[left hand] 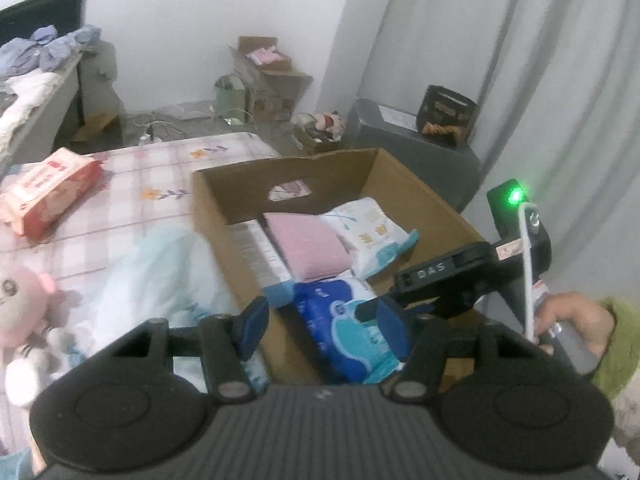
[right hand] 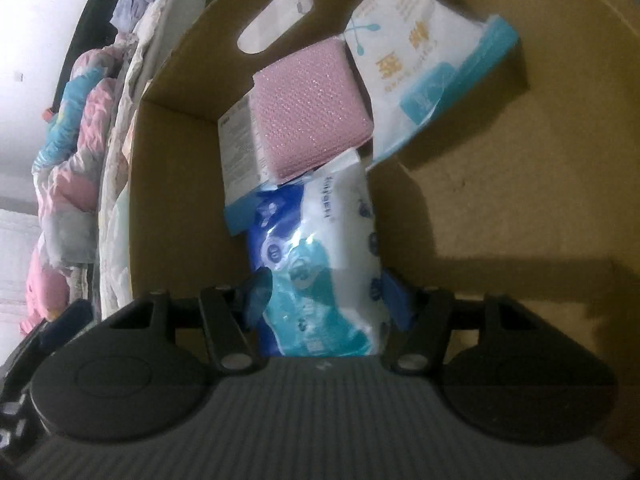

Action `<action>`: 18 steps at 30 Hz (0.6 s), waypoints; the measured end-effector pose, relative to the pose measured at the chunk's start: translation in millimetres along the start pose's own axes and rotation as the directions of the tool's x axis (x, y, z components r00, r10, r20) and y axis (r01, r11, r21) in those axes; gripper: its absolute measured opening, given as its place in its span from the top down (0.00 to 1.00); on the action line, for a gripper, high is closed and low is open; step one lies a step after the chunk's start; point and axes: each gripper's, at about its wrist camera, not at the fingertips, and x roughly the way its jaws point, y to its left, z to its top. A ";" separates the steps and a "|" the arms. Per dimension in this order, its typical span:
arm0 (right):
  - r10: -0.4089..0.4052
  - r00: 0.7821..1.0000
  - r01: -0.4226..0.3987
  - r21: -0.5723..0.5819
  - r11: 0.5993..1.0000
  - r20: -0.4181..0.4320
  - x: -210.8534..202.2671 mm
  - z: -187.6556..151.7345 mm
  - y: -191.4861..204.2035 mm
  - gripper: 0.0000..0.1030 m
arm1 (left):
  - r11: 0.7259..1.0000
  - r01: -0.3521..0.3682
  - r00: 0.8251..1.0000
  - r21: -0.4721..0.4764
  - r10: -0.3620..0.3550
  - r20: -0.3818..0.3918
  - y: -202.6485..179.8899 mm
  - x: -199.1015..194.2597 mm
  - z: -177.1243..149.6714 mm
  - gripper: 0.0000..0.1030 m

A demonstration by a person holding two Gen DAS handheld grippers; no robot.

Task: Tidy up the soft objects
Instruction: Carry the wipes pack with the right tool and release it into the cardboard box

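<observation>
An open cardboard box [left hand: 280, 168] stands on the checked bed. Inside lie a pink sponge pack [left hand: 304, 248], a white-and-blue wipes pack [left hand: 372, 236] and a blue-and-white tissue pack [left hand: 340, 320]. In the right wrist view my right gripper [right hand: 326, 300] is shut on that tissue pack [right hand: 316, 248], low inside the box [right hand: 520, 200], in front of the pink pack [right hand: 312, 112] and the wipes [right hand: 416, 80]. My left gripper [left hand: 320, 324] hovers open over the box's near wall, with nothing pressed between its pads. A red-pink tissue pack [left hand: 52, 192] and a pink plush toy [left hand: 24, 312] lie on the bed to the left.
A person's hand in a green sleeve [left hand: 572, 320] holds the right tool's black body [left hand: 436, 276] at the box's right side. A pale blue cloth [left hand: 160, 280] lies left of the box. Behind are a grey cabinet [left hand: 400, 140], cardboard boxes [left hand: 272, 72] and curtains.
</observation>
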 end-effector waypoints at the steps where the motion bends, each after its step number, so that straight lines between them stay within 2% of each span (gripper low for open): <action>1: -0.009 1.000 0.009 -0.012 1.000 0.002 0.9 -1.7 0.6 0.41 | 1.000 -0.002 1.000 -0.006 0.002 0.006 3.0 -5.7 -2.1 0.40; 5: -0.051 0.999 0.052 -0.053 0.997 0.010 11.6 2.1 11.6 0.43 | 0.998 -0.014 1.000 -0.053 0.015 0.020 21.0 -25.1 -16.4 0.40; 9: -0.047 0.999 0.046 -0.068 0.997 -0.015 24.4 -7.5 18.9 0.46 | 0.995 -0.030 0.999 -0.093 0.033 0.025 37.1 -39.5 -32.5 0.40; 11: -0.038 0.999 0.036 -0.069 0.997 -0.026 32.8 4.7 35.0 0.48 | 0.993 -0.040 0.999 -0.111 0.043 0.030 44.4 -45.6 -40.1 0.40; 18: -0.041 0.999 0.038 -0.080 0.996 -0.029 47.6 -3.3 59.1 0.47 | 0.984 -0.059 0.997 -0.167 0.066 0.036 66.0 -60.4 -63.0 0.40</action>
